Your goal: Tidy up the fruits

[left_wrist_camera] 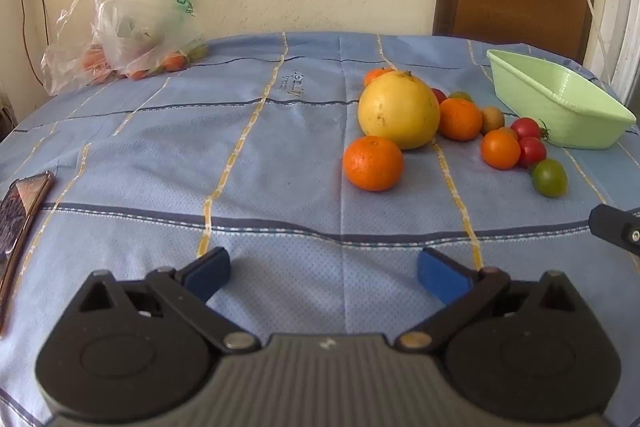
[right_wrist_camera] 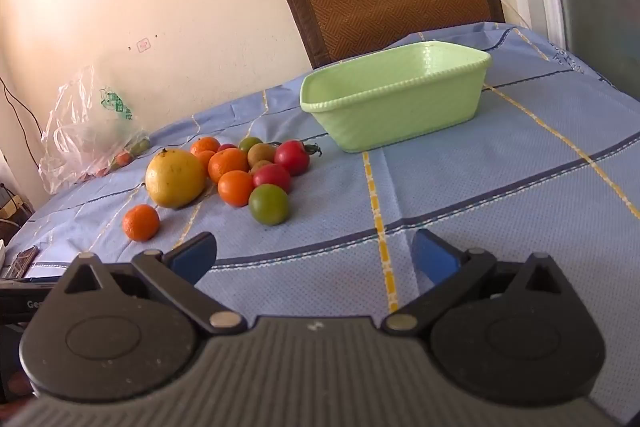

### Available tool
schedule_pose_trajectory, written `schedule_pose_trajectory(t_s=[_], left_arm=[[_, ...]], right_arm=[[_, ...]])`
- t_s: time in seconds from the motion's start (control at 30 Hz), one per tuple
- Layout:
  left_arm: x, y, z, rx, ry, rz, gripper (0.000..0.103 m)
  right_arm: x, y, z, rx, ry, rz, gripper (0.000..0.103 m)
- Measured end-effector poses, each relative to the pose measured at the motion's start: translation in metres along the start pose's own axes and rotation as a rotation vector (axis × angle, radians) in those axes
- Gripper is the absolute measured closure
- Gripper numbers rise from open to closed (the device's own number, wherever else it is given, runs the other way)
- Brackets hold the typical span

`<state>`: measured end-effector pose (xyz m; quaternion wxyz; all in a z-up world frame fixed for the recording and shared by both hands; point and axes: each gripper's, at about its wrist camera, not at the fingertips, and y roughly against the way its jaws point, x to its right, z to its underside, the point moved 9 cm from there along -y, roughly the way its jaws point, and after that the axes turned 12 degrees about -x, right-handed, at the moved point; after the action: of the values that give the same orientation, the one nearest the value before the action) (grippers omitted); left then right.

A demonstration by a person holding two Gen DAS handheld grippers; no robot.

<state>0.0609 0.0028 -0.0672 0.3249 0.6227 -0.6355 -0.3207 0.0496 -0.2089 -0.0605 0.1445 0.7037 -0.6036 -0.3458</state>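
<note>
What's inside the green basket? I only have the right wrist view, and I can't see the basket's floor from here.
Observer: Nothing that I can see. The left wrist view looks down into the green basket, and its floor shows bare.
Operator: And the other hand, is it holding anything?
Observer: No. The left claw is open, with only tablecloth between its pads.
Operator: Anything close to it?
Observer: A phone lies at the tablecloth's left edge, to that claw's left.
</note>
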Motion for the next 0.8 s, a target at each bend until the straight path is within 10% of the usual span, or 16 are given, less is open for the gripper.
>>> schedule_pose_trajectory(t_s=[0.8], left_arm=[[0.0036, 0.0046, -0.0019, 0.005, -0.026, -0.012, 0.000]], right_arm=[[-0.0016, -0.0002, 0.0008, 0.000, 0.000, 0.000, 0.000]])
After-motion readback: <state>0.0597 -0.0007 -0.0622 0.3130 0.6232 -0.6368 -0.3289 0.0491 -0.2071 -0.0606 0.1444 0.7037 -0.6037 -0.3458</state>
